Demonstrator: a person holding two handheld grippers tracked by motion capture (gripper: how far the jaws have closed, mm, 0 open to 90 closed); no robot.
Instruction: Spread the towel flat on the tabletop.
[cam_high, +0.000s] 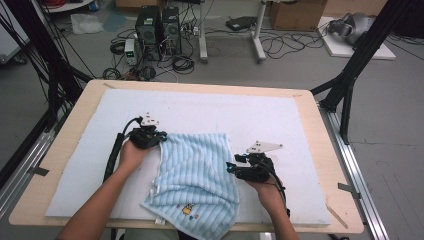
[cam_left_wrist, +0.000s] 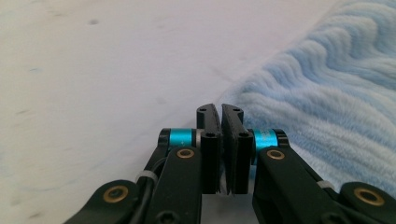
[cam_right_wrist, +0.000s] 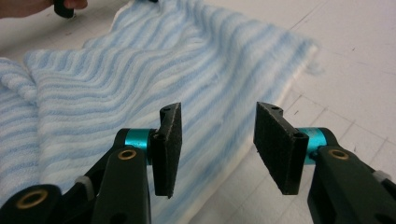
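1. a light blue striped towel is lying rumpled on the white mat that is covering the wooden table; its near end is hanging over the table's front edge, so a good part of it is not being supported by the surface.

2. the left gripper is sitting at the towel's far left corner, and in the left gripper view its jaws are standing pressed together with nothing showing between the pads. the towel's edge is lying just beside them to the right, so it is looking like a closed claw that is not pinching the cloth; whether a thread of the hem is being caught below the pads i cannot tell.

3. the right gripper is waiting at the towel's right edge, about halfway down its side. its jaws are standing partly open and empty, pads apart, with the striped cloth lying beyond and below them, untouched.

4. my reading: both hands are lining up on opposite sides of the towel so that it can be taken by two points and spread or folded evenly.

5. the overhang is mattering here: the hanging end is likely to be dragging the cloth toward the person once it is lifted.
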